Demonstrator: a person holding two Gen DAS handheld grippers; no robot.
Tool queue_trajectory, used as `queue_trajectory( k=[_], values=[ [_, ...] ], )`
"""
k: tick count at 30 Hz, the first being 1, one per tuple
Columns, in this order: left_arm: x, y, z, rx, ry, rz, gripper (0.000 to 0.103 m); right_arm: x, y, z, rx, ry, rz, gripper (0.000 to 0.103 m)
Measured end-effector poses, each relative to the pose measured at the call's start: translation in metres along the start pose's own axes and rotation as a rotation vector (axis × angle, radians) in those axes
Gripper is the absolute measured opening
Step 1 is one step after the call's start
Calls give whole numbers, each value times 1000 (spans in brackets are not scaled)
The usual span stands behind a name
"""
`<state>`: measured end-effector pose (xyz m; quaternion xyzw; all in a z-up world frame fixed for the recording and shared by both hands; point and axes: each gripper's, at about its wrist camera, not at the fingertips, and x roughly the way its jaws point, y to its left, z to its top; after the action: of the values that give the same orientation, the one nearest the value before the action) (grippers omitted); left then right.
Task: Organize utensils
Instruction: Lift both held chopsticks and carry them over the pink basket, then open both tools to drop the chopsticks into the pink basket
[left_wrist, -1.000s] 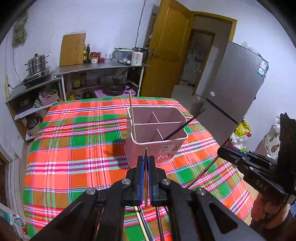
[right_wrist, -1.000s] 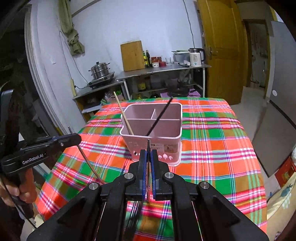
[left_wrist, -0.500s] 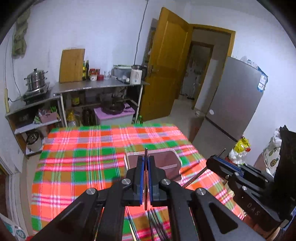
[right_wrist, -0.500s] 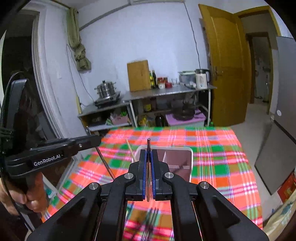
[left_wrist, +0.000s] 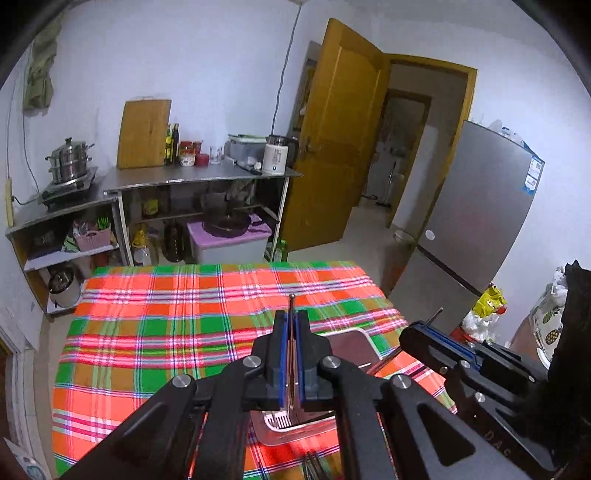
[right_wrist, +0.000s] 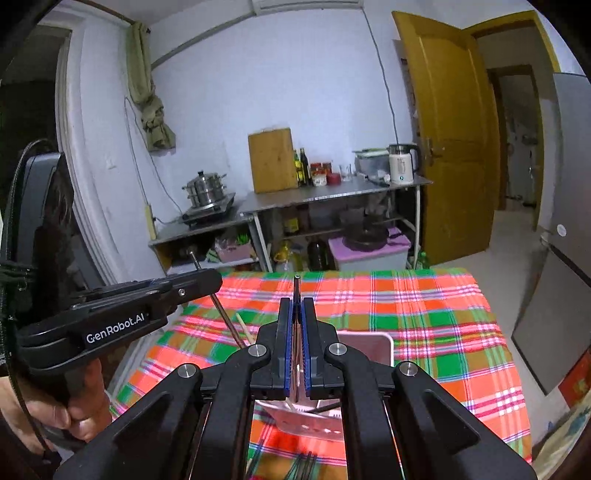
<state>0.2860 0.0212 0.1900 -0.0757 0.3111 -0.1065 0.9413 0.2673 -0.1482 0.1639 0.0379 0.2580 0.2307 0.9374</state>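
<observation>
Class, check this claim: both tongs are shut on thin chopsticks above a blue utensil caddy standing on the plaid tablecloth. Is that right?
Not quite: the utensil caddy is pink, not blue, as the right wrist view shows. The rest holds: the left tongs and right tongs are each shut on a thin chopstick, above the caddy on the plaid tablecloth.
</observation>
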Motion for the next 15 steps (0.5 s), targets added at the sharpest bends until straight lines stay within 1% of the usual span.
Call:
queue_trajectory(
  k=[10,15],
  values=[
    [36,19,-39,-24,77,11,4,32,-14,-32,16,111,-11,4],
    [44,24,-50,-43,104,18,4,39,-18,-38,25,150,-13,4]
  ],
)
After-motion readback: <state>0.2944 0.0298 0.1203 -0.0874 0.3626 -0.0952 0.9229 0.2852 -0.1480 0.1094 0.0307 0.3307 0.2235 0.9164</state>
